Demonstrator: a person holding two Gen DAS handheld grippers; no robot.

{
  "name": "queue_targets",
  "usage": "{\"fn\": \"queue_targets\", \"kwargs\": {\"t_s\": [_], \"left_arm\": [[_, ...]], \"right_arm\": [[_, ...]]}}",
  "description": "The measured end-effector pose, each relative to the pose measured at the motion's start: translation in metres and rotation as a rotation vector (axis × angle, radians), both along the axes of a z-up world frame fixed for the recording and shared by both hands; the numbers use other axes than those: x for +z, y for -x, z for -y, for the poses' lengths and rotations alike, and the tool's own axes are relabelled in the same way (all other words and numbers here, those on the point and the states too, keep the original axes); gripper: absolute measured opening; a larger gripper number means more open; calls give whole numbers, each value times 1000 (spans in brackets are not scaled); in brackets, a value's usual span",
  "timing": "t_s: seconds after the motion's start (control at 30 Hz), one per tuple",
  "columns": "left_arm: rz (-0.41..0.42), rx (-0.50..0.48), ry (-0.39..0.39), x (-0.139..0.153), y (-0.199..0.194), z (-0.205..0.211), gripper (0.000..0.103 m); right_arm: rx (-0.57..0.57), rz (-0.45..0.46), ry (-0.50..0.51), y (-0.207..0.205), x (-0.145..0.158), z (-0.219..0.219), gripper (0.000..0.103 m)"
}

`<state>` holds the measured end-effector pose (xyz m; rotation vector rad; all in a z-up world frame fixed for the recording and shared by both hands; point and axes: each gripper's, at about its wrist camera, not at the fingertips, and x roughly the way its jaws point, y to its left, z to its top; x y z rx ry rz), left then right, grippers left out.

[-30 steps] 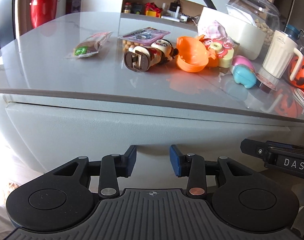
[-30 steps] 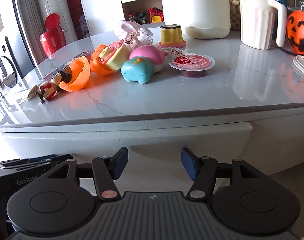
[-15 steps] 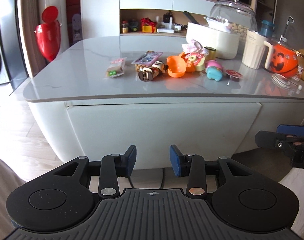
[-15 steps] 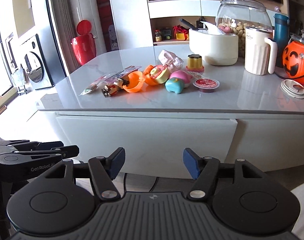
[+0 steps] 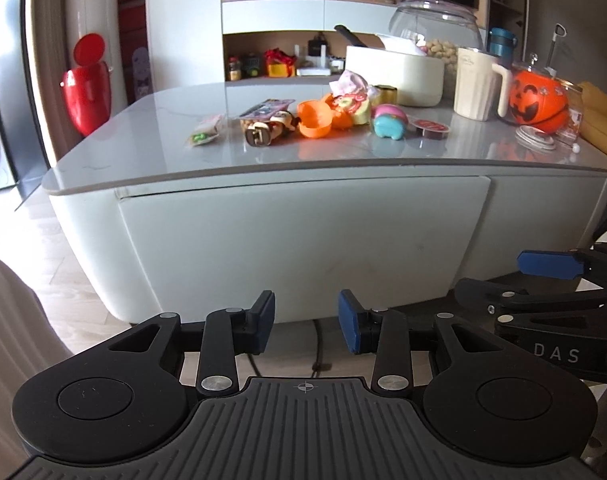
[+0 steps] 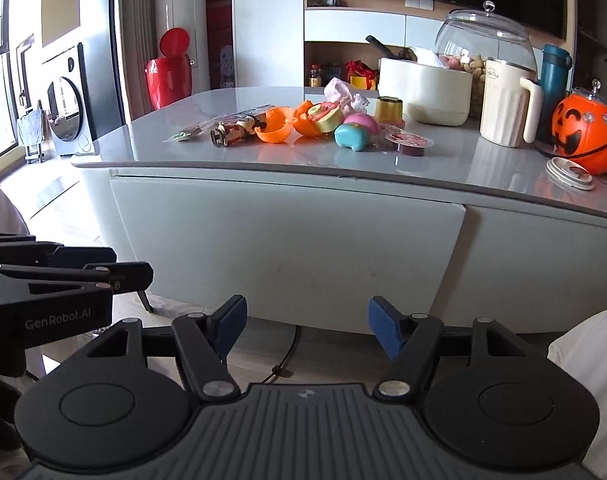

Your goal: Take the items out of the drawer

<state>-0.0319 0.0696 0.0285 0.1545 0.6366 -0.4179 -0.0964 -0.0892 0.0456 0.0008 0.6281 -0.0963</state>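
Note:
The white drawer front (image 5: 303, 240) (image 6: 283, 240) under the grey tabletop (image 5: 143, 152) is closed, so its contents are hidden. On the tabletop lie a snack packet (image 5: 203, 132), a small toy figure (image 5: 263, 132), orange capsule halves (image 5: 313, 120) (image 6: 273, 126), a teal and pink toy (image 5: 389, 122) (image 6: 353, 134) and a sealed jelly cup (image 5: 430, 128) (image 6: 409, 142). My left gripper (image 5: 306, 320) hangs open in front of the drawer, well short of it, with nothing between its blue pads. My right gripper (image 6: 307, 326) is beside it, its jaws opening and nothing between them.
A white tub (image 5: 395, 76), a glass jar (image 5: 433, 24), a cream jug (image 5: 477, 84), an orange pumpkin bucket (image 5: 537, 102) and a round lid (image 5: 535, 138) crowd the table's right end. A red bin (image 5: 87, 84) stands by the left wall. A cable (image 5: 317, 344) runs along the floor.
Both grippers have drawn back from the table and risen a little, so the whole drawer front now shows. The right gripper's jaws have spread wider.

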Motion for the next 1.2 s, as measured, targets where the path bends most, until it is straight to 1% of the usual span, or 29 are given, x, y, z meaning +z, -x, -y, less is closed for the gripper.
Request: {"fn": "queue_targets", "kwargs": {"t_s": [0.27, 0.47, 0.57, 0.77, 0.83, 0.9, 0.93, 1.03, 1.2], "left_arm": [[-27, 0, -4, -5, -4, 1, 40], [-30, -7, -11, -9, -4, 5, 40], [-31, 3, -9, -9, -5, 3, 40], [-38, 1, -23, -12, -6, 6, 40], [-37, -2, -22, -12, -5, 7, 40], [-40, -8, -16, -13, -6, 8, 40], [-43, -11, -15, -14, -6, 8, 40], [-56, -7, -7, -15, -8, 7, 40], [-61, -6, 0, -16, -8, 5, 40]], "right_arm": [[-12, 11, -28, -1, 1, 4, 68], [-59, 74, -98, 6, 7, 15, 68], [-64, 57, -121, 4, 6, 17, 68], [-33, 19, -74, 0, 2, 8, 68], [-38, -15, -65, -4, -3, 8, 68], [-40, -72, -83, -13, -10, 10, 68], [-44, -83, -91, -16, -12, 10, 68], [-41, -96, -118, -20, -15, 11, 68], [-28, -112, -98, -22, -19, 5, 68]]}}
